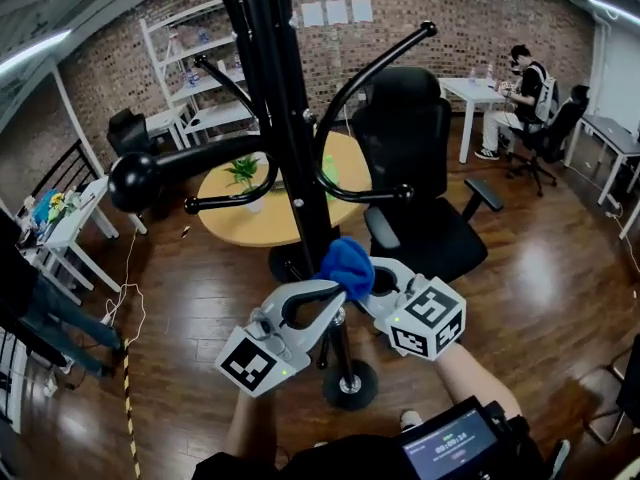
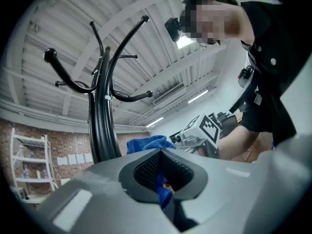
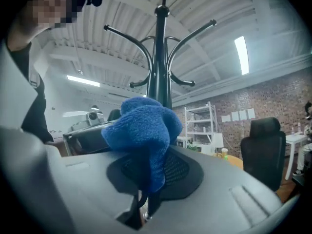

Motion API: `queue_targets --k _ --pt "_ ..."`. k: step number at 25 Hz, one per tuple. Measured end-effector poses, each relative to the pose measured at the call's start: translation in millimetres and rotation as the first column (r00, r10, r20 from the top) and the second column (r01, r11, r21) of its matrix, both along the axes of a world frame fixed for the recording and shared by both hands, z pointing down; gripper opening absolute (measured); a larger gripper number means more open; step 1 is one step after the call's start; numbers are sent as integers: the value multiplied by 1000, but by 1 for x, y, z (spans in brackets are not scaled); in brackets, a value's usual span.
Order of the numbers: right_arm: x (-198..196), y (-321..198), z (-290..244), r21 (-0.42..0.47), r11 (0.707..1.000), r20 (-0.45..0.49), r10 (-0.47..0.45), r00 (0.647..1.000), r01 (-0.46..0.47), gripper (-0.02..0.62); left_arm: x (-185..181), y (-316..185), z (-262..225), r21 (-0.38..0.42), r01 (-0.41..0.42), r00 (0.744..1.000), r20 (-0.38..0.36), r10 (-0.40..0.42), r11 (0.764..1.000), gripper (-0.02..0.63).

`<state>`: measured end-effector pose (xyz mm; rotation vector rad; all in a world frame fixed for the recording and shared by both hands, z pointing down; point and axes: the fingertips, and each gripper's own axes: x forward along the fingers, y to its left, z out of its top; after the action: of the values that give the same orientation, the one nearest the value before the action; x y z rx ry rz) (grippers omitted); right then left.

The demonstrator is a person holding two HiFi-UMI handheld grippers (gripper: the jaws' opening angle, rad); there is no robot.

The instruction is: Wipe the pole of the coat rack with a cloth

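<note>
The black coat rack pole [image 1: 300, 168] rises from its round base [image 1: 350, 384] at the middle of the head view. A blue cloth [image 1: 348, 262] is bunched against the pole's right side, low down. My right gripper [image 1: 372, 280] is shut on it, and the cloth [image 3: 144, 130] bulges out over its pads. My left gripper [image 1: 336, 294] reaches across the front of the pole from the left until its tips meet the cloth's lower edge. Its jaws stand together, and a strip of the blue cloth [image 2: 164, 191] shows in the slit between them. The pole [image 2: 100, 130] stands just left of that gripper.
A black office chair [image 1: 415, 178] stands right behind the rack, and a round wooden table [image 1: 250, 218] with a small plant is behind it to the left. The rack's curved hooks [image 1: 370, 78] spread overhead. White shelves are at the back left. A seated person [image 1: 515, 93] is at a far white desk.
</note>
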<state>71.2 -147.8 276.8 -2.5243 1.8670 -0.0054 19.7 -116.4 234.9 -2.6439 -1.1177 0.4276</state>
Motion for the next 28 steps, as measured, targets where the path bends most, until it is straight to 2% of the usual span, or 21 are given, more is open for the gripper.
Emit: queue_targets --k 2,5,11,15,19,21,24,26,28 --pt "11 -3 -15 18 993 -32 -113 993 113 51 17 3 -14 0 105 994 -33 -105 994 3" --pt "22 3 -26 -11 963 -98 -268 958 268 51 33 15 -24 17 233 970 -70 -231 972 3" --pt "30 -1 -54 11 920 -151 -385 911 391 51 44 21 -37 12 377 922 -97 -375 926 5" --pt "25 -4 -83 88 893 -156 -425 892 441 51 42 19 -64 14 409 904 -145 -403 912 3" --pt "18 0 -118 154 889 -185 -403 896 431 51 33 22 -95 20 405 898 -195 -394 914 4" --pt "18 -2 -117 134 895 -195 -398 897 426 51 33 20 -95 29 416 894 -198 -403 909 3" --pt "19 -8 -93 73 890 -185 -431 883 449 51 39 16 -77 41 420 899 -159 -409 907 4" --pt "20 -10 -71 16 881 -188 -462 867 473 51 45 15 -61 58 434 896 -131 -424 899 3" --pt "23 -10 -60 -12 863 -193 -497 846 505 51 51 14 -54 62 466 881 -122 -457 882 3"
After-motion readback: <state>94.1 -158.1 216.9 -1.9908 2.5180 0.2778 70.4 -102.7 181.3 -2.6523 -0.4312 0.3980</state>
